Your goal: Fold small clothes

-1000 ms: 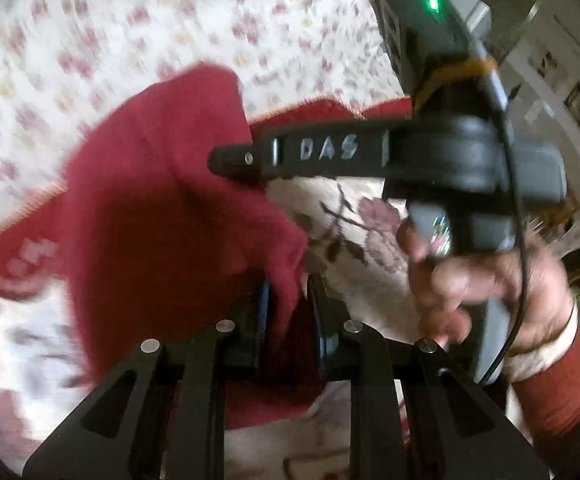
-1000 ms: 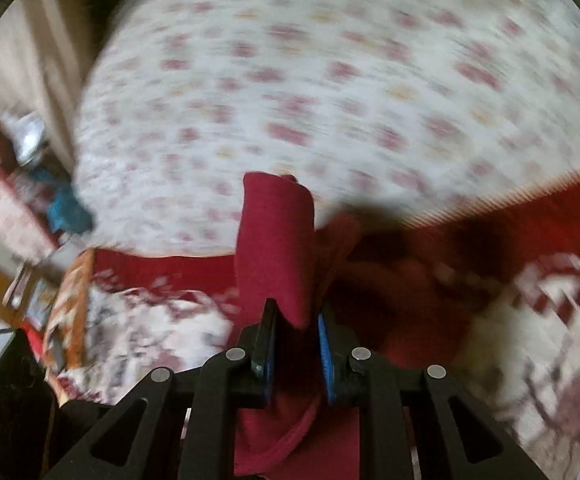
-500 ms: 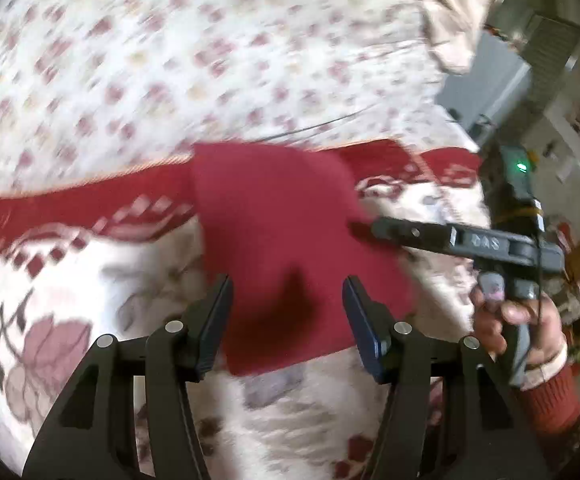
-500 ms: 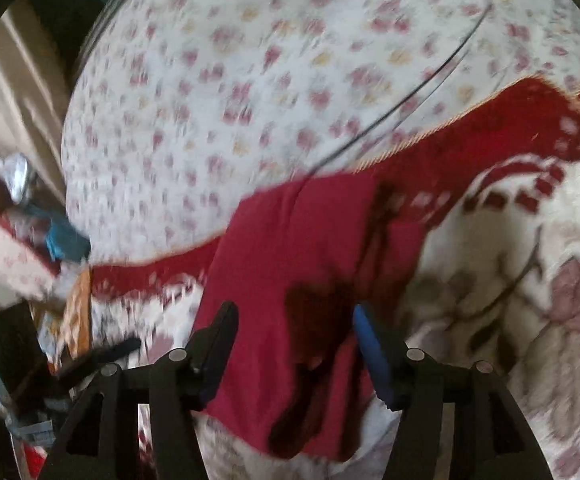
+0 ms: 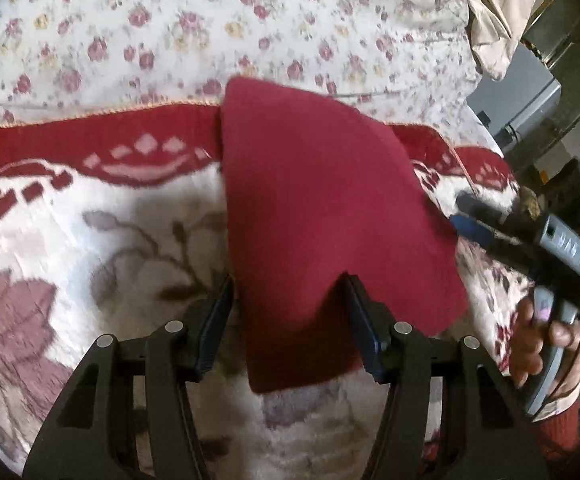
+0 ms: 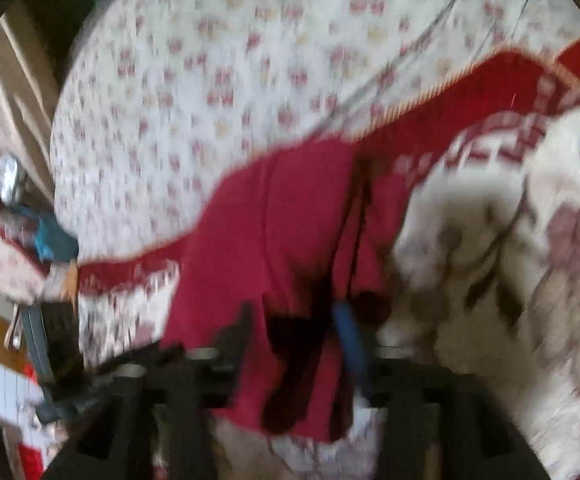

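Left wrist view first: the dark red garment [image 5: 322, 208] is lying flat on the bed, folded into a sort of wedge shape, narrower at the far end and wider near the camera. It sits on a cream blanket [image 5: 102, 240] with big brownish flowers and a red patterned border, and its far tip overlaps that border. Past the blanket there's a white bedsheet [image 5: 178, 24] with small pink roses.

The left gripper [image 5: 290, 316] has its jaws spread, having just been opening, with the near edge of the garment lying between them. The pads aren't pressing on the cloth, so it's let go.

Off on the right, the right gripper [image 5: 460, 210] comes in from the side, held by a person's hand [image 5: 538, 332] in a red sleeve with a pale cuff. Its tips are right at the right edge of the garment.

Right wrist view is pretty blurry, but you can still see the garment [image 6: 274, 240] spread on the blanket [image 6: 490, 264] in front of it. The right gripper [image 6: 294, 324] has also just been opening, jaws apart, cloth lying loose between them and nothing pinched.
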